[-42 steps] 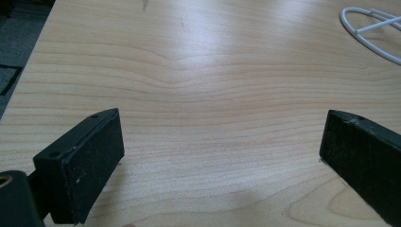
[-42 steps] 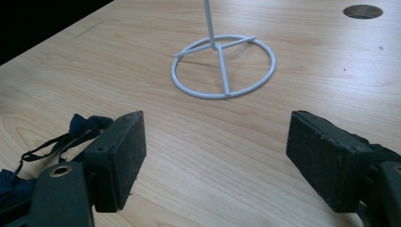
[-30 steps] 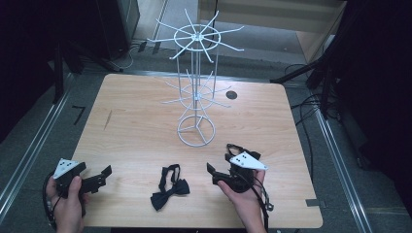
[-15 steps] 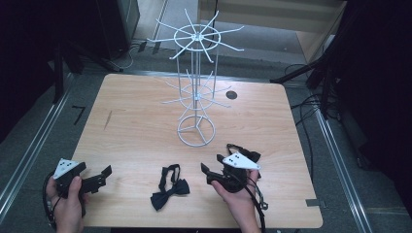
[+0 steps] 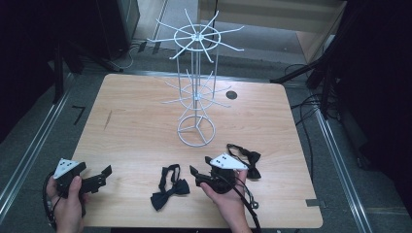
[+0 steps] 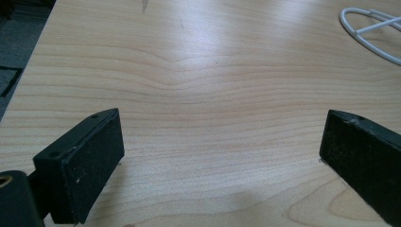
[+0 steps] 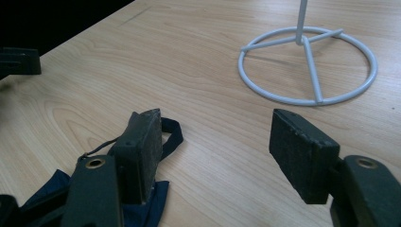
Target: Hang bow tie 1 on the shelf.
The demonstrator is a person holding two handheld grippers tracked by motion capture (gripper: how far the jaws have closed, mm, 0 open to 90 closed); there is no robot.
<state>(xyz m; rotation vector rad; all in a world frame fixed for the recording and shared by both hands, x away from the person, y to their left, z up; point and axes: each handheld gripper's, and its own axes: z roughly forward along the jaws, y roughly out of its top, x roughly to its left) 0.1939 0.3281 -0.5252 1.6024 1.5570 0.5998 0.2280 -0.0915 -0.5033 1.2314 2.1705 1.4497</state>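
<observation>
The dark bow tie [image 5: 167, 187] is lying flat on the counter [image 5: 136, 136], near the front edge, between the two hands and just left of the right gripper [image 5: 197, 175]. In the right gripper view its blue-black cloth [image 7: 142, 208] and thin strap [image 7: 172, 132] are showing under and beside one jaw. I judge it is very light and soft, so it will fold and hang when lifted. The knot in the middle looks like the firmest place to take hold; the strap is thin and may slip out.

The right gripper is pointing toward the tie. Its jaws have just been closing a little but are standing apart, with nothing between them yet, only bare wood. The left gripper [image 5: 99, 175] is resting at the front left corner, its jaws released wide over bare wood [image 6: 213, 118].

A second bow tie [image 5: 245, 156] is lying just behind the right hand [image 5: 228, 199]. Further back, the white wire stand [image 5: 195, 131] is standing upright with its ring base on the counter.
</observation>
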